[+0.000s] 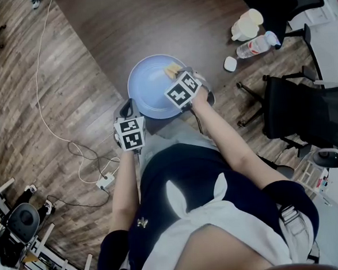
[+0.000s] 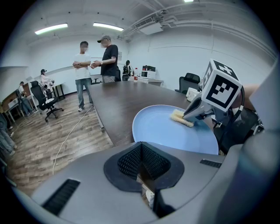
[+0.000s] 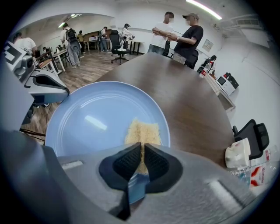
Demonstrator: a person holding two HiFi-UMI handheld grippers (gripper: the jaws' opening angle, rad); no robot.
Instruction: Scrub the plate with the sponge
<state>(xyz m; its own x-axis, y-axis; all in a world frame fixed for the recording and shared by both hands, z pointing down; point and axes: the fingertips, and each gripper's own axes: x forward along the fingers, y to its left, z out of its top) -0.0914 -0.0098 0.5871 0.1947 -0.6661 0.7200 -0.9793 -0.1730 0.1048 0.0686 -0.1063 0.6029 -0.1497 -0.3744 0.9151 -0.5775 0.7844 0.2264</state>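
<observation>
R tool (image 3: 142,146) is clamped on the flat yellow scrub sponge (image 3: 142,130), which lies on the round pale-blue plate (image 3: 87,118) near its right rim. L tool (image 2: 141,146) has jaws pressed together w/ nothing between them and sits just short of the plate's near-left rim, not touching it. The plate rests at the near edge of the dark-brown wooden desk (image 3: 188,96), right in front of the person. Main risk, imo: nothing steadies the plate, so a hard stroke toward the body could slide it along the smooth desk and over the edge, or spin it. A 2nd risk: the jaws seem to pinch only 1 end of the sponge, so sideways scrubbing could twist it loose or fold it, and then the hard tool tips scrape the plate instead. Pressing down near the rim could also tip the plate. Writing: none legible. Each tool's cube shows only black-and-white square marker patterns, no words. A clear plastic bottle (image 3: 261,175) off to the right beside the desk has a red-printed label, too small and blurred to read.
</observation>
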